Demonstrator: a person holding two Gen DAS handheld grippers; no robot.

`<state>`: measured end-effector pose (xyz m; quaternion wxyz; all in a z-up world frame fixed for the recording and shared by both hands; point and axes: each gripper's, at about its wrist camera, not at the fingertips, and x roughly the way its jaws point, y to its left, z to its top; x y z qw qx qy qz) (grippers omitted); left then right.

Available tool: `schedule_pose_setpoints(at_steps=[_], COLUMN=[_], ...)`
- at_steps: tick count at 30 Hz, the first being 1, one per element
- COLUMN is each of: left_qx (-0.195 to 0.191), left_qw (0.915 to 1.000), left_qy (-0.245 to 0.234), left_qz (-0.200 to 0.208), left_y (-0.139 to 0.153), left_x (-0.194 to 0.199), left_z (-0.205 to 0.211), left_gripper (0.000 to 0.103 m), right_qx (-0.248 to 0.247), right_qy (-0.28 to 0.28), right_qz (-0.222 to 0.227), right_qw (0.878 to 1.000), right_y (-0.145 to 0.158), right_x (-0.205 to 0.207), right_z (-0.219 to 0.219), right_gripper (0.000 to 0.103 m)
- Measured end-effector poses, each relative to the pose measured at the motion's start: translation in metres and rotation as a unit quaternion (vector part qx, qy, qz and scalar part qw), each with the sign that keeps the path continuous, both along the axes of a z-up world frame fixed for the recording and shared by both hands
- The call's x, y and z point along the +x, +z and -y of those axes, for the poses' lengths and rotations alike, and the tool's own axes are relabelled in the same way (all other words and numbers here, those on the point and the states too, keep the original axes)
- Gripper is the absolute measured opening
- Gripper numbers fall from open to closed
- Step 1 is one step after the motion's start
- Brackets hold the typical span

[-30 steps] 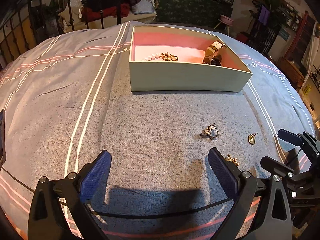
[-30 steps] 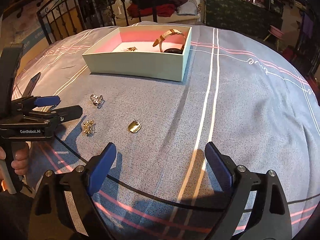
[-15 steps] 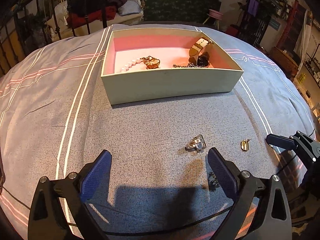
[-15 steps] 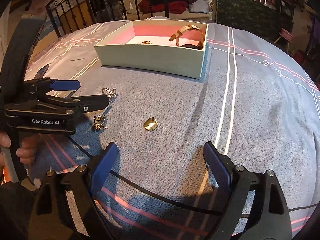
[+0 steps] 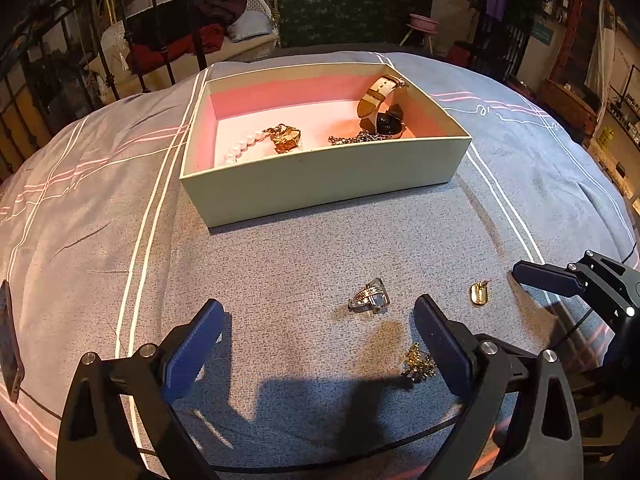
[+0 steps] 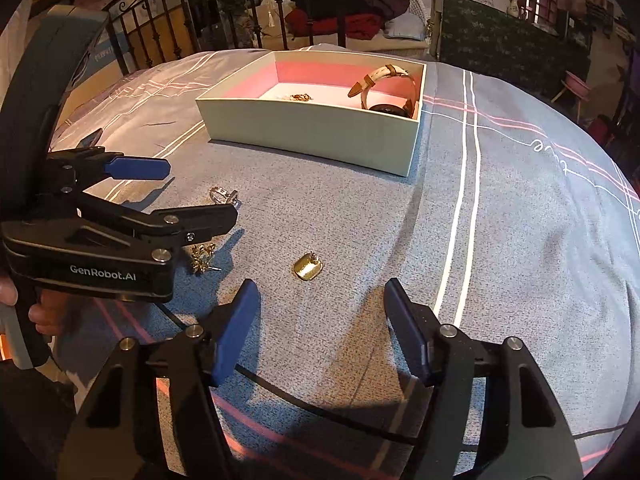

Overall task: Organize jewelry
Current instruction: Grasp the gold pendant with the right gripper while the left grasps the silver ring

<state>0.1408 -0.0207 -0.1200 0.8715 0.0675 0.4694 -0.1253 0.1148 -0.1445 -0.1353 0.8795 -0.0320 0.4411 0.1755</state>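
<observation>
A pale green box (image 5: 320, 176) with a pink lining (image 6: 312, 132) stands on the grey bedspread. It holds a pearl strand (image 5: 244, 146), a gold piece (image 5: 286, 140), a chain (image 5: 354, 138) and a watch (image 5: 380, 108) (image 6: 384, 84). On the cloth lie a silver ring (image 5: 370, 300) (image 6: 224, 196), a gold pendant (image 5: 479, 294) (image 6: 308, 268) and a small gold cluster (image 5: 418, 364) (image 6: 202, 258). My left gripper (image 5: 318, 332) (image 6: 192, 192) is open and empty, the ring between and just ahead of its fingers. My right gripper (image 6: 322, 308) is open and empty, the pendant just ahead of it.
The bedspread (image 5: 100, 220) has white and pink stripes and falls away at its edges. A black cable (image 6: 320, 412) runs across the cloth under my right gripper. An iron bed frame (image 5: 168, 40) and piled clothes (image 5: 200, 32) stand beyond the box.
Both grippers have moved forward toward the box and the loose pieces. My right gripper's fingers have closed in somewhat but remain open. The jewelry has not moved.
</observation>
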Motion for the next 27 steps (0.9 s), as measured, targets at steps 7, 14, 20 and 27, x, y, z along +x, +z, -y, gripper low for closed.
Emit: schedule_pose_setpoints(at_steps=[7,14,20,27], left_qx=[0.004,0.014,0.011,0.016], left_qw=[0.9999,0.9997,0.9998,0.9995], left_qy=[-0.008,-0.017,-0.017,-0.023], left_qz=[-0.005,-0.005,-0.008,-0.014], left_y=[-0.002,-0.005,-0.004,-0.006], left_x=[-0.001,0.0,0.004,0.009], left_z=[0.004,0.007,0.007,0.011], left_gripper=[0.093,0.093,0.09,0.089], right_qx=[0.004,0.004,-0.004,-0.01], right_qy=[-0.003,-0.002,-0.004,-0.007], right_qz=[-0.006,-0.01,-0.012,-0.015], right_qw=[1.0,1.0,1.0,1.0], right_y=[0.0,-0.002,-0.002,-0.003], right_x=[0.002,0.004,0.006,0.006], right_z=[0.001,0.0,-0.004,-0.004], right_gripper=[0.074,0.076,0.079,0.082])
